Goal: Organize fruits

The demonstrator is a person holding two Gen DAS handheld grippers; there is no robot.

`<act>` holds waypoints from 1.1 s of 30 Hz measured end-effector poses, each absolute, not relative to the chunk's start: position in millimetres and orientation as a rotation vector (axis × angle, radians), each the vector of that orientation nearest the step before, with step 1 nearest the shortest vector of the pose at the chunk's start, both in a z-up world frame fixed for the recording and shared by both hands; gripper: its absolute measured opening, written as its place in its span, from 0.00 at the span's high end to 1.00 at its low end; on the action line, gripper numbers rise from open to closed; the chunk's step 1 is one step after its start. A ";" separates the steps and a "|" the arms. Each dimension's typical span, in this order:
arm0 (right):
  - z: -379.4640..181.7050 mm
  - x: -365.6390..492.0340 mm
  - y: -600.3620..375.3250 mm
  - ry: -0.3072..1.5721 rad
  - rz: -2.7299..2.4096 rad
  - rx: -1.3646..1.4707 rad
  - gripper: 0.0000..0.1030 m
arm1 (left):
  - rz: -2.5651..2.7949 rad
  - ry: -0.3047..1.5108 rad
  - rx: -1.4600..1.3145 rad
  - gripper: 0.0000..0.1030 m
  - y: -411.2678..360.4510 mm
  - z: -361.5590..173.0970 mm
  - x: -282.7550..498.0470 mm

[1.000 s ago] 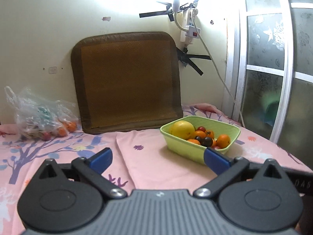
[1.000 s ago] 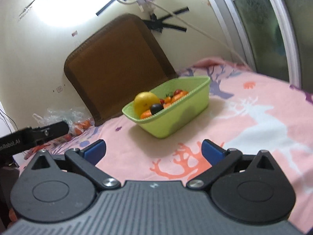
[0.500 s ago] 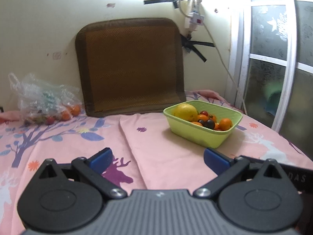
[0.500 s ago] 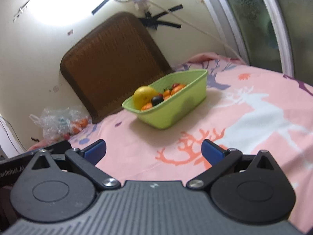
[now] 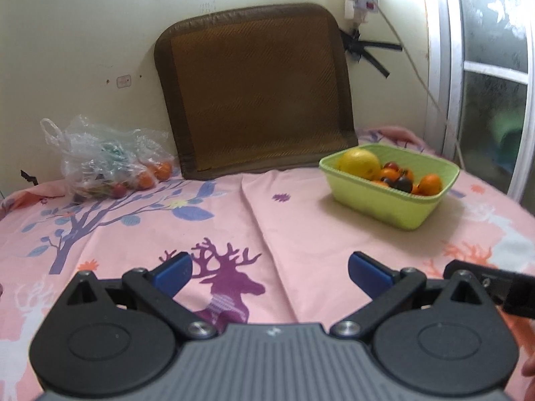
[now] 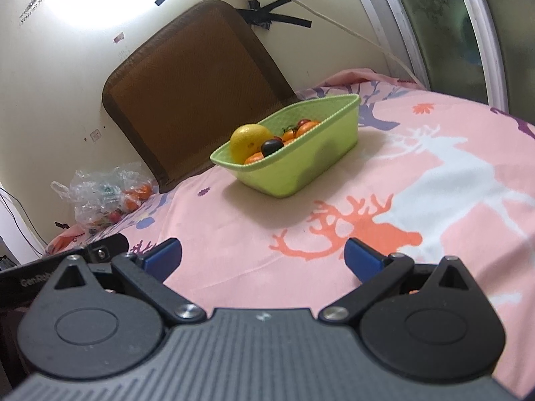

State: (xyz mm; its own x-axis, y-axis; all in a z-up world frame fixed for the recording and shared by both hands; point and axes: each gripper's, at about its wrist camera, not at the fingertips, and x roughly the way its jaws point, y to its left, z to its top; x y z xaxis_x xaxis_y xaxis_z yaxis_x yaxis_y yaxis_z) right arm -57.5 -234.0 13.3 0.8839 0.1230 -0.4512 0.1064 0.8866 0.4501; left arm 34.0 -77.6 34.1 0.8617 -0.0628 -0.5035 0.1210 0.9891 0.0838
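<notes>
The green basket (image 5: 394, 200) of fruit sits far right on the pink sheet (image 5: 267, 220), the plastic bag (image 5: 100, 163) of more fruit far left, well apart. The left gripper (image 5: 270, 270) and right gripper (image 6: 262, 255) hover empty, jaws apart. Reaching the bag likely suits the left; grip one fruit gently.

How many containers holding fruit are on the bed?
2: a green basket right of centre with mixed fruit, and a clear plastic bag at the far left by the wall. More fruit may be hidden inside both.
</notes>
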 end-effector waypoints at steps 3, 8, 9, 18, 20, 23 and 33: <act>12.3 -57.7 -234.2 0.500 0.009 0.491 0.00 | -0.100 0.545 0.113 0.00 -78.1 31.7 36.2; 12.3 -58.3 -233.9 0.501 0.009 0.493 0.00 | -0.091 0.578 0.114 0.00 -77.8 29.5 39.2; 12.0 -58.5 -233.8 0.502 0.009 0.495 0.00 | -0.088 0.584 0.114 0.00 -77.7 29.1 39.9; 11.2 -58.6 -233.3 0.510 0.017 0.499 0.00 | -0.067 0.622 0.107 0.00 -75.7 25.1 44.0; 11.4 -58.8 -233.4 0.506 0.016 0.498 0.00 | -0.069 0.629 0.108 0.00 -76.2 24.7 44.3; 11.3 -59.0 -233.0 0.504 0.016 0.498 0.00 | -0.073 0.632 0.112 0.00 -77.4 24.0 43.9; 14.0 -61.9 -231.8 0.485 0.024 0.479 0.00 | -0.077 0.641 0.121 0.00 -78.5 23.3 43.5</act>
